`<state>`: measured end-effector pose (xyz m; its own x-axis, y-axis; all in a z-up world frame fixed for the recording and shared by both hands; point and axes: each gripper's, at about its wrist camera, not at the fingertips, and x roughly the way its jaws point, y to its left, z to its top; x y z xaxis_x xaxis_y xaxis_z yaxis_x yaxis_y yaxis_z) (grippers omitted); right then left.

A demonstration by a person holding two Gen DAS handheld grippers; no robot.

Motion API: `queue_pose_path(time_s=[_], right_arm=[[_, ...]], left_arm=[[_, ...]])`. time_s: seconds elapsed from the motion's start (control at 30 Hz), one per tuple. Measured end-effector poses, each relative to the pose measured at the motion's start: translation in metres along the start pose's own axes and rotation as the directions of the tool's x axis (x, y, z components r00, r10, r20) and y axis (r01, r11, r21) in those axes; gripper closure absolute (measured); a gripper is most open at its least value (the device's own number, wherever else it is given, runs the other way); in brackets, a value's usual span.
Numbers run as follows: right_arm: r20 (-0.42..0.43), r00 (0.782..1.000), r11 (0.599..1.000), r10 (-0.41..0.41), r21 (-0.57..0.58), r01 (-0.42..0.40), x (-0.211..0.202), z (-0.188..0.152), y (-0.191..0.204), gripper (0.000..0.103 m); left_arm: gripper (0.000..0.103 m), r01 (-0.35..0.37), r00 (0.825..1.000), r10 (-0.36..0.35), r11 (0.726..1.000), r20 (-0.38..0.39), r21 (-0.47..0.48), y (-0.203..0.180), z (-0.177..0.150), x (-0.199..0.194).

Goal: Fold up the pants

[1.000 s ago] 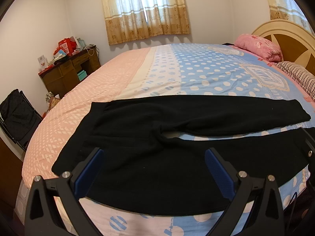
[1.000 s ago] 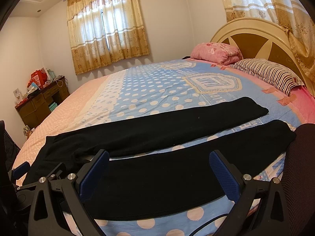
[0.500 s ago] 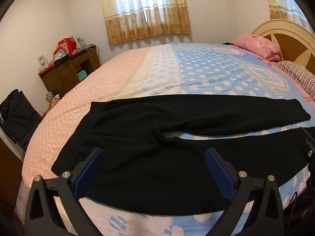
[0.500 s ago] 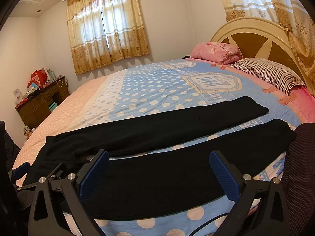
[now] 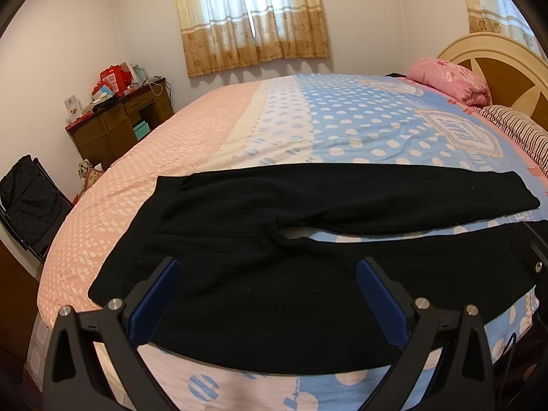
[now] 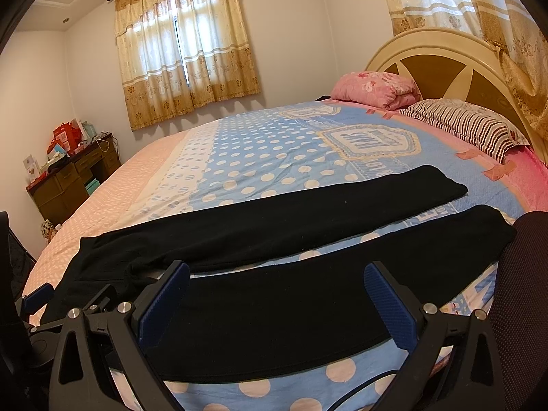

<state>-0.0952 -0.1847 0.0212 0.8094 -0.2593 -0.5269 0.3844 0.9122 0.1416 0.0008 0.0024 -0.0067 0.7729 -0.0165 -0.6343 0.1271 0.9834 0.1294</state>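
Observation:
Black pants (image 5: 260, 239) lie flat across the near side of the bed (image 5: 291, 130), waist to the left, both legs stretched to the right and spread apart. My left gripper (image 5: 267, 294) hovers open over the seat and near leg, holding nothing. In the right wrist view the pants (image 6: 274, 294) run across the frame, the far leg (image 6: 308, 212) above the near one. My right gripper (image 6: 277, 294) is open above the near leg, with nothing between its blue pads. The left gripper (image 6: 37, 299) shows at the lower left edge of that view.
The bedspread is pink on the left and blue with white dots on the right. A pink pillow (image 6: 376, 89), a striped pillow (image 6: 465, 123) and the headboard (image 6: 438, 65) stand at the right. A cluttered wooden desk (image 5: 120, 120) and a dark chair (image 5: 30, 202) are left of the bed.

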Motion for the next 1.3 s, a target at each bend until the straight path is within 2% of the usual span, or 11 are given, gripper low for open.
queue_pose_path(time_s=[0.53,0.73,0.83,0.97,1.07,1.2,1.27,1.3], right_arm=[[-0.033,0.999,1.000,0.006,0.003,-0.006,0.010,-0.001,-0.004,0.001],[-0.087,0.996,0.999,0.009,-0.044,-0.013,0.039,0.010,-0.015,0.001],[-0.131,0.991,0.994,0.024,-0.103,-0.038,0.063,0.026,-0.016,0.001],[-0.244,0.965,0.978,0.093,-0.160,-0.135,0.113,0.055,-0.008,0.001],[-0.286,0.950,0.962,0.128,-0.197,-0.188,0.147,0.068,0.004,0.001],[-0.366,0.917,0.930,0.156,-0.259,-0.262,0.202,0.078,0.032,0.006],[-0.410,0.893,0.910,0.187,-0.271,-0.315,0.229,0.084,0.047,0.017],[-0.426,0.882,0.902,0.203,-0.271,-0.338,0.238,0.086,0.054,0.018]], left_arm=[[0.000,0.011,0.999,-0.011,1.000,-0.034,0.009,-0.001,-0.001,0.009],[0.000,0.000,0.998,0.000,1.000,-0.055,-0.004,0.027,0.007,0.024],[0.000,-0.052,0.997,0.050,0.998,-0.058,-0.019,0.049,0.023,0.037],[0.000,-0.079,0.993,0.073,0.995,-0.091,-0.064,0.078,0.050,0.063],[0.000,-0.086,0.988,0.069,0.989,-0.138,-0.121,0.099,0.069,0.090],[0.000,-0.098,0.964,0.051,0.981,-0.261,-0.170,0.113,0.077,0.138],[0.000,-0.111,0.948,0.047,0.976,-0.314,-0.190,0.116,0.076,0.159],[0.000,-0.106,0.943,0.033,0.973,-0.331,-0.205,0.117,0.077,0.167]])
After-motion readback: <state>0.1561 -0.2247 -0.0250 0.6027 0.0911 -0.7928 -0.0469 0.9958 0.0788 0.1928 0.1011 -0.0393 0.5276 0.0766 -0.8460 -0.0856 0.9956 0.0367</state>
